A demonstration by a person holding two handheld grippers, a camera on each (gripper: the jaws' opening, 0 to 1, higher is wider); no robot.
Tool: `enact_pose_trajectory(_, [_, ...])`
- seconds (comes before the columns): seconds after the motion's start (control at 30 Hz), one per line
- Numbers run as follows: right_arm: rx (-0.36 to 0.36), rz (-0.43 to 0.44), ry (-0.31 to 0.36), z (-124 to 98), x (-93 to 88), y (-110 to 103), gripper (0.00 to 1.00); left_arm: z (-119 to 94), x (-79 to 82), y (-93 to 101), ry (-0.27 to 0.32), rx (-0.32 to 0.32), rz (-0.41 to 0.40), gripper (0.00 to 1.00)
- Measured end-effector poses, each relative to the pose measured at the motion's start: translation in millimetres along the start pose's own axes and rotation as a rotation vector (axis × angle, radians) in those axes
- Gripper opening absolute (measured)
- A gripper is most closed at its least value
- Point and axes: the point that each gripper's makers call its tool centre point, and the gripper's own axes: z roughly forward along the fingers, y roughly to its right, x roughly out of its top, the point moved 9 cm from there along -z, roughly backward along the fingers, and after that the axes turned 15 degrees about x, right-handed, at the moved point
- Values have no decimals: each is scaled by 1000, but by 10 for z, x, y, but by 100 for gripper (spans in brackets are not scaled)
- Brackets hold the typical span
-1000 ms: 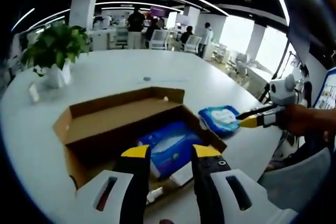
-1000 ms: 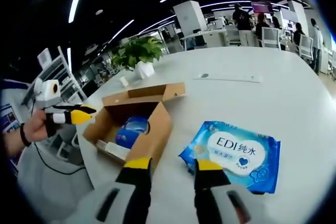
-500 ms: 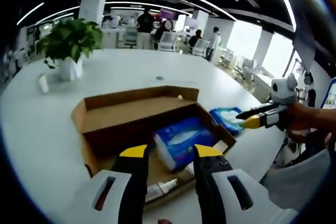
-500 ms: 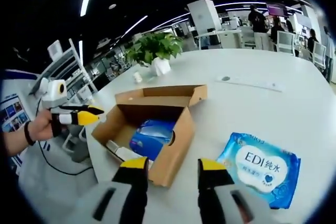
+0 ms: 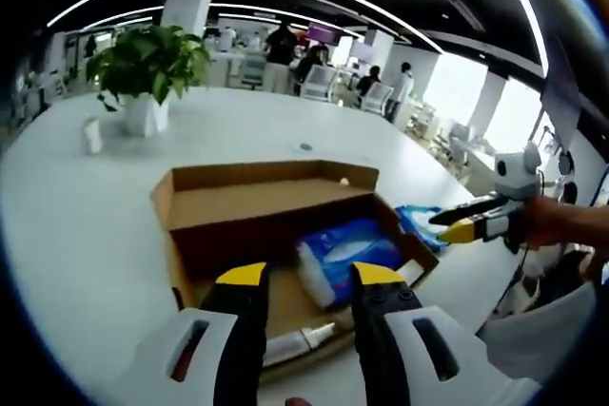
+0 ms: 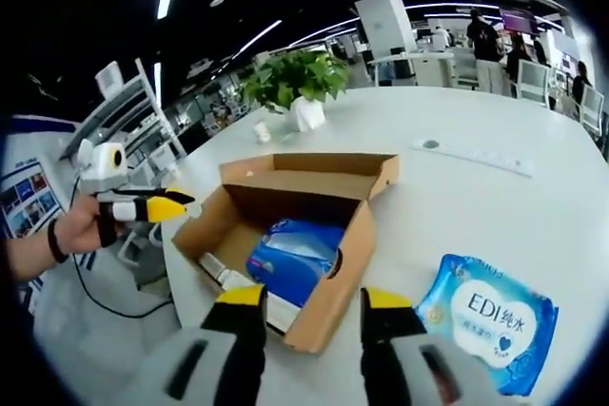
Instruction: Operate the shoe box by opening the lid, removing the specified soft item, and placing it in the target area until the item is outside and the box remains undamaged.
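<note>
On a round white bench (image 6: 495,187) in an open office, a brown cardboard shoe box (image 5: 271,225) sits with its lid (image 5: 257,192) already folded back and lying flat behind it. Inside the box, toward its right end in the left gripper view, lies a blue soft tissue pack (image 5: 347,256), tilted against the wall. A small white tube (image 5: 297,345) lies on the box floor near the front edge.

Just outside the box, on the bare bench, rests a second blue packet, a wet-wipe pack (image 6: 487,319) printed with "EDI". It is near the box's side wall but apart from it.

The left hand-held gripper (image 5: 306,278) hovers over the front of the box, jaws parted and empty, with the tissue pack just beyond its tips. The right hand-held gripper (image 6: 312,299) is also parted and empty, pointing at the box corner, the wipe pack lying to its right.

A potted plant (image 5: 147,68) stands well apart at the far side of the bench. People sit at desks in the distance.

The tissue pack looks light and squashy, with a slick plastic wrap likely to slip. A pinch across its raised short end, pressing into the soft bulk, seems the surest hold, clear of the thin cardboard walls.
</note>
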Motion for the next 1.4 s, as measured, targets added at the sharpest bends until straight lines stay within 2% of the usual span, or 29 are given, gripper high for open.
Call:
enact_pose_trajectory(0.2, [16, -10, -21, 99, 22, -27, 36, -4, 5, -10, 0, 11, -7, 34])
enact_pose_trajectory(0.73, [58, -70, -43, 301, 224, -134, 37, -8, 18, 3, -3, 19, 2, 35])
enact_pose_trajectory(0.9, [70, -79, -59, 352, 218, -148, 37, -1, 1, -57, -14, 27, -36, 35])
enact_pose_trajectory(1.13, [82, -92, -70, 407, 269, -169, 37, -48, 21, -62, -2, 35, -48, 35])
enact_pose_trajectory(1.4, [105, -151, -126, 549, 379, -167, 40, -48, 32, -60, 0, 35, -43, 36])
